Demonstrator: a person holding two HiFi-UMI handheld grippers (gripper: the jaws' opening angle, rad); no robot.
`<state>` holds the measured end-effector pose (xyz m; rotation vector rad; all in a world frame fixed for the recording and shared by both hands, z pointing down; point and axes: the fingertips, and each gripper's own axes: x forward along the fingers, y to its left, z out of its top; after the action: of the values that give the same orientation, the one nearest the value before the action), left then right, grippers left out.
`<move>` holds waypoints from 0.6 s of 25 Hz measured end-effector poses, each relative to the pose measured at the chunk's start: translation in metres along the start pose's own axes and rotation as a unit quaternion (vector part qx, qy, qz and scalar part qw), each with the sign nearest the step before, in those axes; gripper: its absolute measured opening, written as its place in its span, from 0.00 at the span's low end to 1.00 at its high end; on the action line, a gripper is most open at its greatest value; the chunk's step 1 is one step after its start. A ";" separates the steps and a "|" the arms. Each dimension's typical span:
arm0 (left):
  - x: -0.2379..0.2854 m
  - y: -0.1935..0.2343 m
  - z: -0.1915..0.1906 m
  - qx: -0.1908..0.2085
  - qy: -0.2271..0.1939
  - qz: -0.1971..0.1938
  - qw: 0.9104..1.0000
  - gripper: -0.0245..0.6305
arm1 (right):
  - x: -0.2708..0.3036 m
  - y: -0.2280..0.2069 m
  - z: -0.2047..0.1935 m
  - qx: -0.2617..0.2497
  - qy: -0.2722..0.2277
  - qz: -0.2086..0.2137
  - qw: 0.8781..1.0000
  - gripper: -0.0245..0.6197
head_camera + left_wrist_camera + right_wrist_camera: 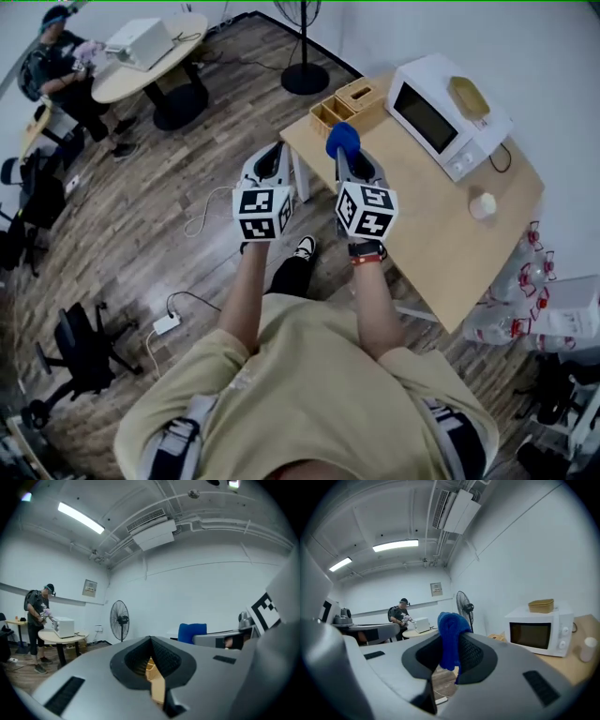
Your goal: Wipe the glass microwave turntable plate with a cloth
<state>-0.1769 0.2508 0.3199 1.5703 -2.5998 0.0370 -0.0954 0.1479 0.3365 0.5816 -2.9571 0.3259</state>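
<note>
Both arms reach forward side by side, the left arm (246, 292) just beside the right arm (371, 302). The left gripper (272, 157) has its jaws pressed together, nothing between them. The right gripper (345, 155) has its jaws clamped on a cloth (450, 637) that bunches out past their tips.

Bright, even light from ceiling tubes (395, 545) (soft shadows only); strong fisheye bending, dark vignetted corners.
</note>
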 end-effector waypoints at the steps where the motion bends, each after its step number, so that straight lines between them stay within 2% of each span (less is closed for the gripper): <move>1: 0.014 -0.013 -0.001 -0.001 0.002 -0.018 1.000 0.07 | -0.001 -0.014 0.001 0.001 -0.001 -0.014 1.000 0.18; 5: 0.069 -0.067 -0.001 -0.003 0.008 -0.092 0.996 0.07 | -0.010 -0.073 0.006 0.012 -0.003 -0.071 0.997 0.18; 8: 0.110 -0.110 -0.001 -0.003 0.011 -0.147 0.989 0.07 | -0.017 -0.116 0.008 0.016 -0.004 -0.119 0.993 0.18; 12: 0.156 -0.161 -0.005 0.005 0.018 -0.215 0.976 0.07 | -0.023 -0.169 0.009 0.031 -0.005 -0.176 0.984 0.18; 15: 0.185 -0.195 -0.003 0.015 0.018 -0.265 0.964 0.07 | -0.027 -0.207 0.014 0.049 -0.013 -0.221 0.974 0.18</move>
<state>-0.0896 -0.0030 0.3349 2.1933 -2.0744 0.0619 0.0078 -0.0324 0.3580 1.2323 -2.7369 0.4166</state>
